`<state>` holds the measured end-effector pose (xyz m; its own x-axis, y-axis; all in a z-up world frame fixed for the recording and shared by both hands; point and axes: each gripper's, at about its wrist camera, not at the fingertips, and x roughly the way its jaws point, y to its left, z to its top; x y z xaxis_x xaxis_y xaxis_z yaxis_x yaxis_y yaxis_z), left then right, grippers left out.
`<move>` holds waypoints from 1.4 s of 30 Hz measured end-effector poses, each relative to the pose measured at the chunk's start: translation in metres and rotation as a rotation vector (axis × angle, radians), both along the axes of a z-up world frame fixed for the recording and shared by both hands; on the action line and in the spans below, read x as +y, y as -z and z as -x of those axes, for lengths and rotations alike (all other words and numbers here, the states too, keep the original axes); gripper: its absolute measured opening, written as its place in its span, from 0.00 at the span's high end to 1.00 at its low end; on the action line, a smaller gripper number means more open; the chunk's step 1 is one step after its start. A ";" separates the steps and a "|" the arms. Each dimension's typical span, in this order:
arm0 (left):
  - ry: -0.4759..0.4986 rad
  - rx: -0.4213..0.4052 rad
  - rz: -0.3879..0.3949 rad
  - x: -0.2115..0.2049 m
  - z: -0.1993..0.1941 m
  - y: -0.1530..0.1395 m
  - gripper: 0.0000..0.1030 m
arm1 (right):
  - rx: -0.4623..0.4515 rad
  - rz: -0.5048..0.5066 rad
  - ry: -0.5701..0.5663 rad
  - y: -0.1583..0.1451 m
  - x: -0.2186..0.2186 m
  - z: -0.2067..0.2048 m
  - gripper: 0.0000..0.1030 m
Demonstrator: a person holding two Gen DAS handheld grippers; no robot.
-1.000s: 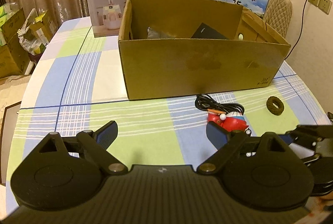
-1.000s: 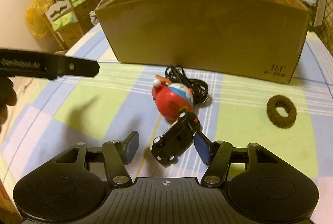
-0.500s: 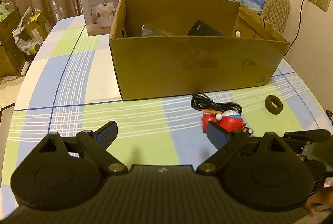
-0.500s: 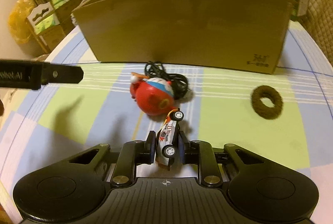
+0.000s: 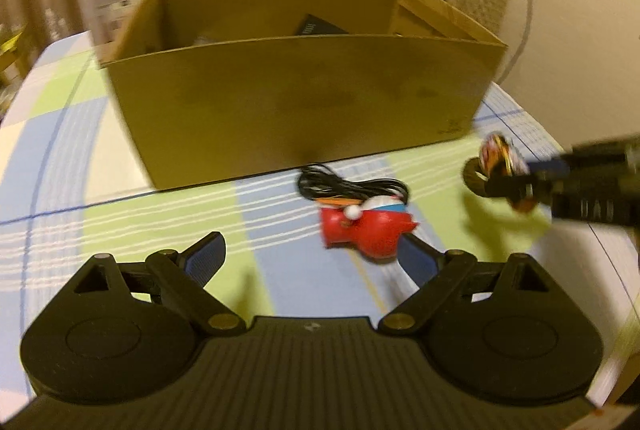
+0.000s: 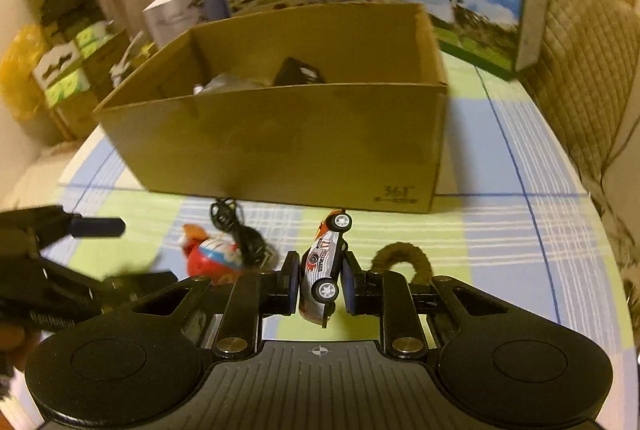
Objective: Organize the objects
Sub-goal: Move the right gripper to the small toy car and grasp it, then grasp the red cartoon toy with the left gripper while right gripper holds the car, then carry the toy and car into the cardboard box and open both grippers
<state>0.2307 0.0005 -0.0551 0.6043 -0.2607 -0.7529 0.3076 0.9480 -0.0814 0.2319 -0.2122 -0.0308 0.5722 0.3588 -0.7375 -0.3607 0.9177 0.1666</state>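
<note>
Right claw (image 6: 320,280) tilted downward, clamping toy car (image 6: 324,266), above table (image 6: 520,230)

Cardboard box (image 6: 280,134) sits on table (image 6: 520,230), cartons behind it. Before the box, left to right: coiled cable (image 6: 240,238) touching round toy (image 6: 214,256), toy car (image 6: 324,270) held off the cloth, ring (image 6: 404,258). Dark item (image 6: 298,72) inside the box.
</note>
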 end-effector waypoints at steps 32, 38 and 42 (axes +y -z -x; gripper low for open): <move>0.132 0.004 0.057 -0.031 -0.037 0.042 0.32 | 0.080 -0.051 -0.024 0.014 0.000 -0.012 0.82; 0.135 0.023 0.050 -0.034 -0.034 0.040 0.37 | 0.078 -0.060 -0.027 0.012 0.003 -0.011 0.82; 0.113 0.050 0.053 -0.034 -0.030 0.035 0.38 | 0.067 -0.072 -0.029 0.007 0.007 -0.010 0.82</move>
<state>0.2612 -0.0332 -0.0903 0.5314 -0.3652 -0.7644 0.4061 0.9017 -0.1485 0.2421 -0.2051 -0.0381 0.5114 0.4277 -0.7453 -0.3728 0.8919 0.2561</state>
